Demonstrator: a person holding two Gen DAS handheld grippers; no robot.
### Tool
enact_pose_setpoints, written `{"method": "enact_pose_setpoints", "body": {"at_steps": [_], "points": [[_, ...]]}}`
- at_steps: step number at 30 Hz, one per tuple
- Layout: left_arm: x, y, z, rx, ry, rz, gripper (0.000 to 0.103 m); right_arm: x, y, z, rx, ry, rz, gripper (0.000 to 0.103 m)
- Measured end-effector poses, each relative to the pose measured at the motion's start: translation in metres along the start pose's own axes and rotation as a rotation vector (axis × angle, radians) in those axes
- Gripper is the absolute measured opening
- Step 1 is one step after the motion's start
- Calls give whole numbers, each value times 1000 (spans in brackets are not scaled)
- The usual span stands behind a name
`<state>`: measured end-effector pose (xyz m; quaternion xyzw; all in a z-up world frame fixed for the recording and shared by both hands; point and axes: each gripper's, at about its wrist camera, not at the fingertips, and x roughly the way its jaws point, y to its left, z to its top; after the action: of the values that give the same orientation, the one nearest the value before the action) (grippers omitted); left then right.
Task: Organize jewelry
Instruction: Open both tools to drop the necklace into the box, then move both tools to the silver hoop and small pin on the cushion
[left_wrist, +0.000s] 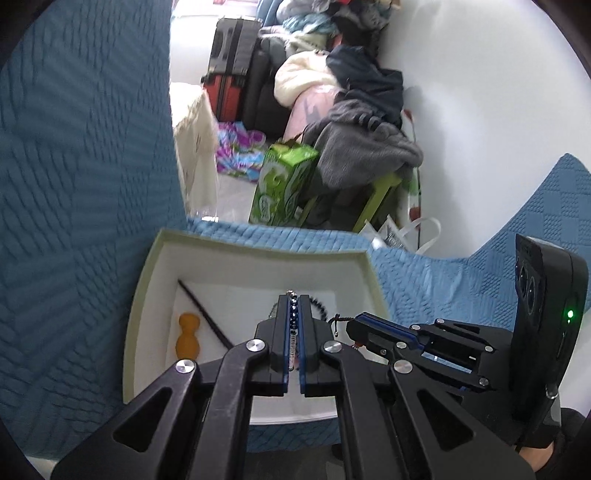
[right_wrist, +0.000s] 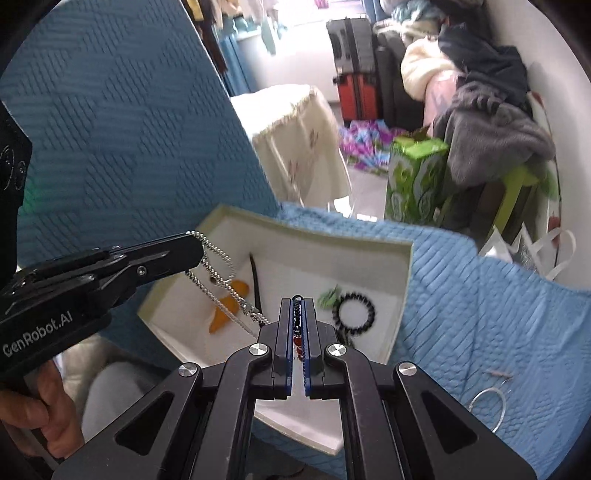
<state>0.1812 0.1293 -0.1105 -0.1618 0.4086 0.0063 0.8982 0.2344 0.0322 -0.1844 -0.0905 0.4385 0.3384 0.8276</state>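
A white open box (left_wrist: 155, 280) (right_wrist: 402, 295) lies on the blue bedspread. Inside it lie an orange gourd-shaped piece (left_wrist: 187, 336) (right_wrist: 225, 306), a thin dark stick (left_wrist: 207, 314) (right_wrist: 255, 280), a black bead bracelet (right_wrist: 354, 310) and a small green piece (right_wrist: 328, 295). My left gripper (left_wrist: 294, 295) (right_wrist: 195, 236) is shut on a silver chain necklace (right_wrist: 221, 280) that hangs over the box. My right gripper (right_wrist: 296, 298) (left_wrist: 351, 326) is shut on a string of dark and red beads (right_wrist: 297, 332), above the box.
A silver hoop (right_wrist: 487, 402) and a small pin (right_wrist: 498, 373) lie on the bedspread (right_wrist: 480, 314) right of the box. Beyond the bed edge stand a green carton (left_wrist: 284, 184), suitcases (left_wrist: 229, 66) and piles of clothes (left_wrist: 362, 147) against the white wall.
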Motion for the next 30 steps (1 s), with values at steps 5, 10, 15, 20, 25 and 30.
{"method": "enact_pose_setpoints", "body": {"at_steps": [5,10,15,20,25,30], "points": [[13,7,-12,-26,39,-6,3,17,-6,-7,11,51,10,3],[12,11,-12,-37,45,8,3,15,-8,-3,15,54,23,7],[-1,8,-7,-58,29,28,32,-11,-14,-2,14,12,29,26],[-26,-9,3,-32,-50,16,55,-51,-27,-2,1,-51,3,36],[-43,-35,12,-9,-101,-9,58,-89,-45,3,16,-118,-23,40],[-51,-62,12,10,-145,-30,78,-124,-62,3,16,-186,-63,45]]}}
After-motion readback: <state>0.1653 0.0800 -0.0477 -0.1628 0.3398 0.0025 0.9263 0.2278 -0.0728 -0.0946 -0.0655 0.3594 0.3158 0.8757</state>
